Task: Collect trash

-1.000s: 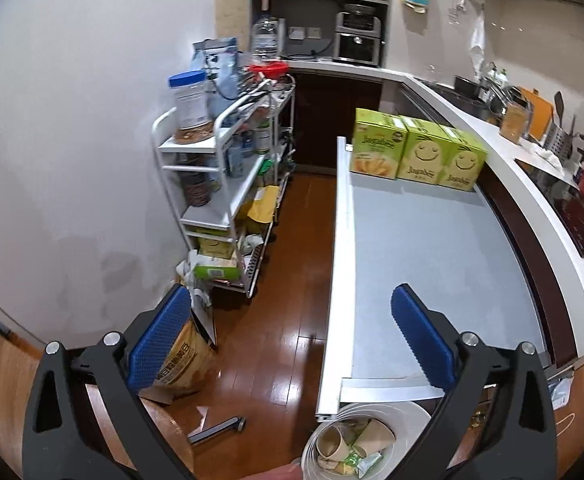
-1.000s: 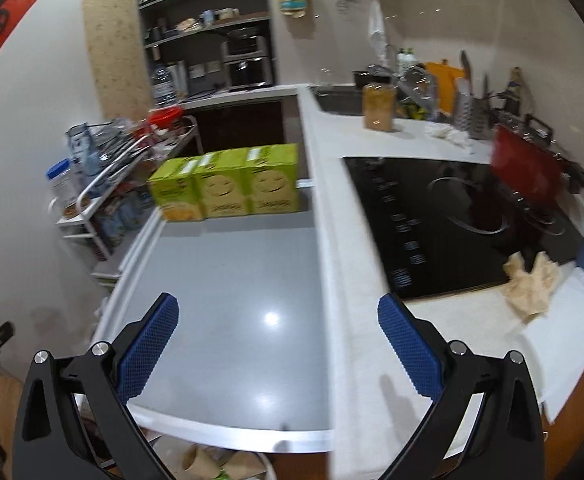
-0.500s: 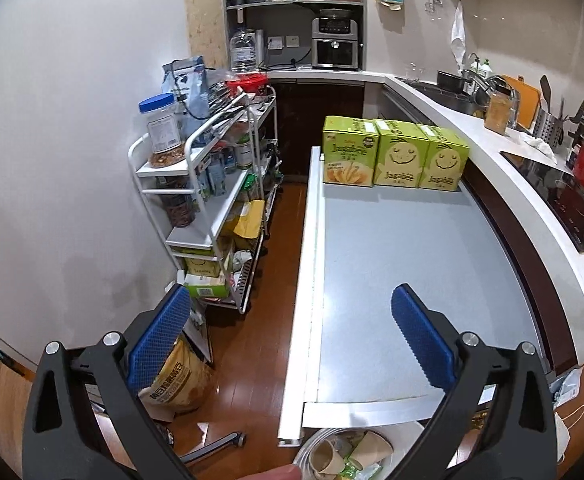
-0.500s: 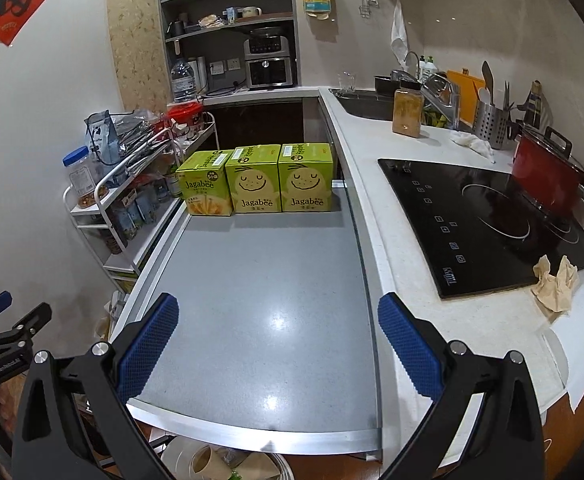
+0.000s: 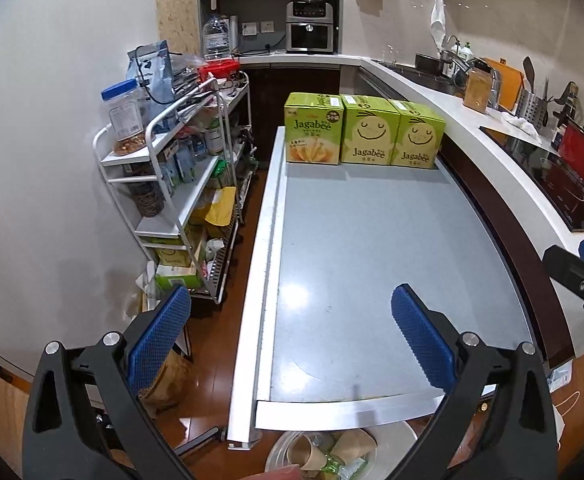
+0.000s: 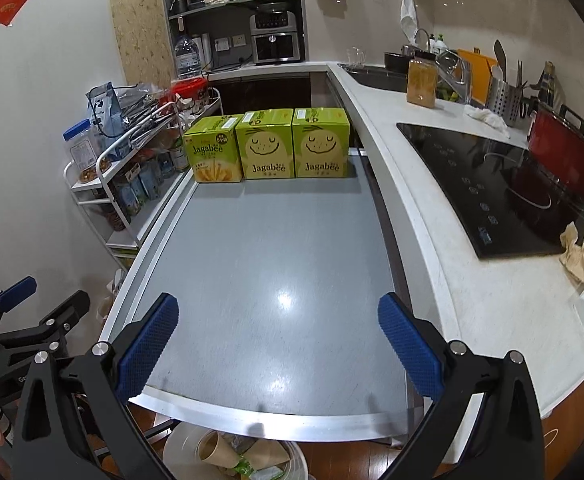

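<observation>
Both tongs are spread wide and holding nothing — left tongs (image 5: 292,340) and right tongs (image 6: 278,338) hover over the grey surface (image 6: 276,248). Trash bin (image 6: 180,456) with paper cups (image 6: 216,450) sits at the bottom edge of the frame, just below the surface's near rim.

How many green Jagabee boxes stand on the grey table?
3, in a row at the far end of the table: left box, middle box, right box. None seems hidden behind.

grey table (image 5: 371,264) carries three green jagabee boxes (image 5: 363,134) in a row at its far end
</observation>
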The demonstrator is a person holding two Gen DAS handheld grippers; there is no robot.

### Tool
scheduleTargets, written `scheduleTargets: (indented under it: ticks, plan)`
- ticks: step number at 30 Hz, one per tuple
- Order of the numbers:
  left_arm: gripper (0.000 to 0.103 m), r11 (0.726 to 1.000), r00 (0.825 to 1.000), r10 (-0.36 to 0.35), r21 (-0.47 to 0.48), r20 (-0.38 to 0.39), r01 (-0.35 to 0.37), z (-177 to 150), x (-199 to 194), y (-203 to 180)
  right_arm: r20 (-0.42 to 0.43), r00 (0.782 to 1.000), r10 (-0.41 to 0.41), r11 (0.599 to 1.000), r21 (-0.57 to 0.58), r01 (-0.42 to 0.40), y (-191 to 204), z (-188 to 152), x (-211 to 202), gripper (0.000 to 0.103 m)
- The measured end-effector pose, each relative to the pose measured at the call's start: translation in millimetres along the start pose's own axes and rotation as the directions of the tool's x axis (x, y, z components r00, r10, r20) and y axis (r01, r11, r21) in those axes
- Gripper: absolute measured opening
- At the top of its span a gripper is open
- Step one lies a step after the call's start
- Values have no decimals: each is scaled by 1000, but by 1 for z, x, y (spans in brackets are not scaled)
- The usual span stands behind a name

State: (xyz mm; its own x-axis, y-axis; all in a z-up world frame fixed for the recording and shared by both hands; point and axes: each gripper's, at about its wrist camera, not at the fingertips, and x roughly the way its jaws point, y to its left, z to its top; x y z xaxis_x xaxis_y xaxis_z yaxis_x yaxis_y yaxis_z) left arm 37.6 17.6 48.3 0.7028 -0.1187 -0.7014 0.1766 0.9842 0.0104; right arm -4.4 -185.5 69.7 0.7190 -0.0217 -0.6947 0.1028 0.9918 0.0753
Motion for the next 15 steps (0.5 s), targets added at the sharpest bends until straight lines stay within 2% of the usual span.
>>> scheduleTargets:
  ticks: [9,15]
  plan:
    - [101,999,999,-37,-10,-27,37,1,7,-2,-12,1000,0,1000,3,0,2,-2,2,98]
    - [101,1000,999,-29,-6,-38,28,2,11,-3,-13,1000,1,1000,4,-1,2,-2,2,98]
